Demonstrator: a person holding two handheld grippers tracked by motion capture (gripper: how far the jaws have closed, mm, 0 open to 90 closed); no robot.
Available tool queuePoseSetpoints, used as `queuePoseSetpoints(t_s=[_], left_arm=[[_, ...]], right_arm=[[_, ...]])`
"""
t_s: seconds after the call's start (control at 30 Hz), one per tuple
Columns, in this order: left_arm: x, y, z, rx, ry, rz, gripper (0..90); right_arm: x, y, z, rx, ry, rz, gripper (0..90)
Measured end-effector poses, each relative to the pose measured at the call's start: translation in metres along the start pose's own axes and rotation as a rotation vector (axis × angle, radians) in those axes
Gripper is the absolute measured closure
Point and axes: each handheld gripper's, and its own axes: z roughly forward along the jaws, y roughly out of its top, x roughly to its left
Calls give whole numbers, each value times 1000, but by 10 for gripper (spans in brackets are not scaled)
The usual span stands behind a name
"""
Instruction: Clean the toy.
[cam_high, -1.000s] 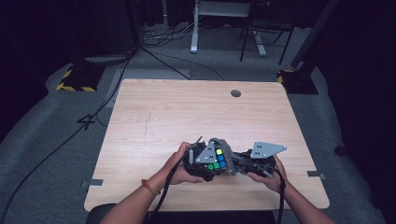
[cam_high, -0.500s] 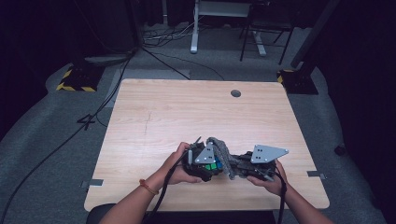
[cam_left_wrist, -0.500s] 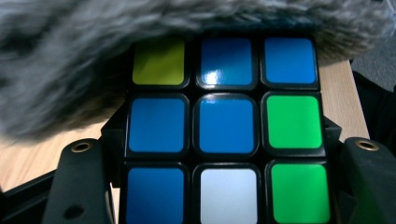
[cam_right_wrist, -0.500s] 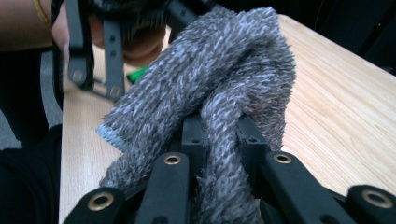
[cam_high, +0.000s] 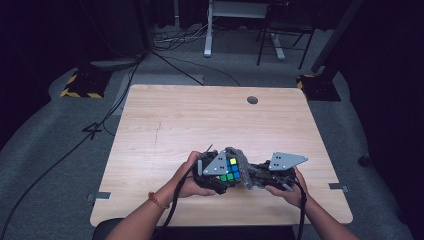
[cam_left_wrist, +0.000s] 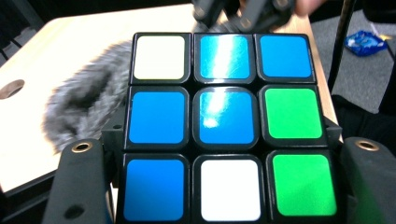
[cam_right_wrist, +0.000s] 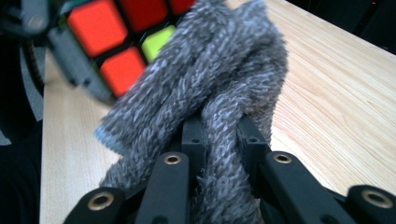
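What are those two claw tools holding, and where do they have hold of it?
The left gripper clamps a puzzle cube by two opposite sides. The right gripper pinches a bunched fold of a fuzzy grey cloth, which lies against the cube.

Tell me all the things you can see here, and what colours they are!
puzzle cube: one, blue, green, white, red and yellow stickers on black, clamped in the left gripper above the table's near edge
fluffy cloth: one, grey, pinched in the right gripper, draped against the cube
table: one, light wood, round hole near its far edge
left gripper: one, black with a grey plate, shut on the cube
right gripper: one, black with a grey plate, shut on the cloth
hands: two, one around each gripper
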Motion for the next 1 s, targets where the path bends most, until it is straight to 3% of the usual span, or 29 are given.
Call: queuePoseSetpoints(t_s=[0.2,0.3,0.4,0.47,0.63,0.7,0.77,0.83,1.0], left_arm=[[4,-3,-1,8,-3,-12,331],[1,-4,9,49,-6,-6,331],[-3,-5,20,86,-22,3,331],[-7,-5,25,95,-27,21,331],[-6,0,14,30,-41,14,332],[-5,1,7,10,-24,16,331],[-2,0,1,-6,-19,6,331],[1,0,-5,-10,12,4,331],[4,-2,-6,-7,11,-5,331]], right_arm=[[8,6,-3,-28,5,-29,775],[12,10,-8,-72,17,-45,776],[16,13,-10,-73,-1,-69,775],[14,12,-10,-71,-5,-61,776],[5,8,-8,-38,-30,-26,777],[1,5,-5,-20,-25,-10,777],[2,2,-1,12,-21,-12,777],[3,0,2,20,-1,-16,776],[12,6,0,2,-5,-53,776]])
